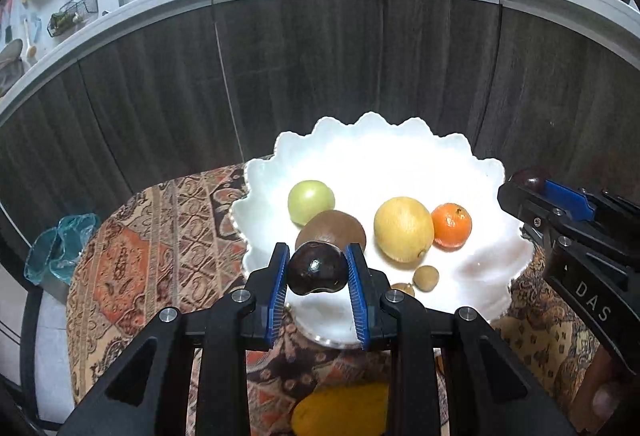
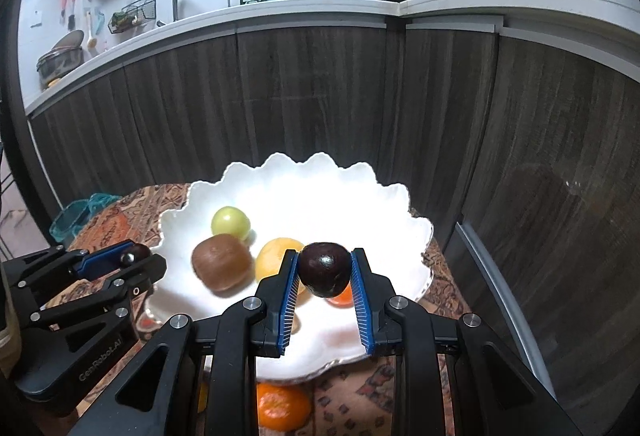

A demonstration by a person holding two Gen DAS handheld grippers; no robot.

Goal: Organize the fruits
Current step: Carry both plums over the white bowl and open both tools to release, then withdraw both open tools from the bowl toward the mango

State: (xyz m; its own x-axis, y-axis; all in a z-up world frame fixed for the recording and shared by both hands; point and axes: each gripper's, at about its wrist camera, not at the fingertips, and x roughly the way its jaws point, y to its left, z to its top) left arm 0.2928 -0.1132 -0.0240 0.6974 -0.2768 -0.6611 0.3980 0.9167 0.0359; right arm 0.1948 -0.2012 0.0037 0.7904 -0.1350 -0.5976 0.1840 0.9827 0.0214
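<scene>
Over the white bowl (image 1: 280,147), each gripper (image 1: 317,268) (image 2: 325,270) clenches a dark plum (image 1: 316,272) (image 2: 325,268) between its pads.

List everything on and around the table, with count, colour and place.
bowl: one, white, scalloped rim, on the patterned tablecloth
green fruit: one, in bowl, far left
brown fruit: one, in bowl, beside the green one
yellow fruit: one, in bowl, middle
small orange: one, in bowl, right of the yellow fruit
tan small fruits: two, in bowl, near edge
orange on table: one, in front of bowl
teal plastic: one, table's left edge
dark fruits: two, one in each gripper
left gripper: shut on a dark fruit
right gripper: shut on a dark fruit
</scene>
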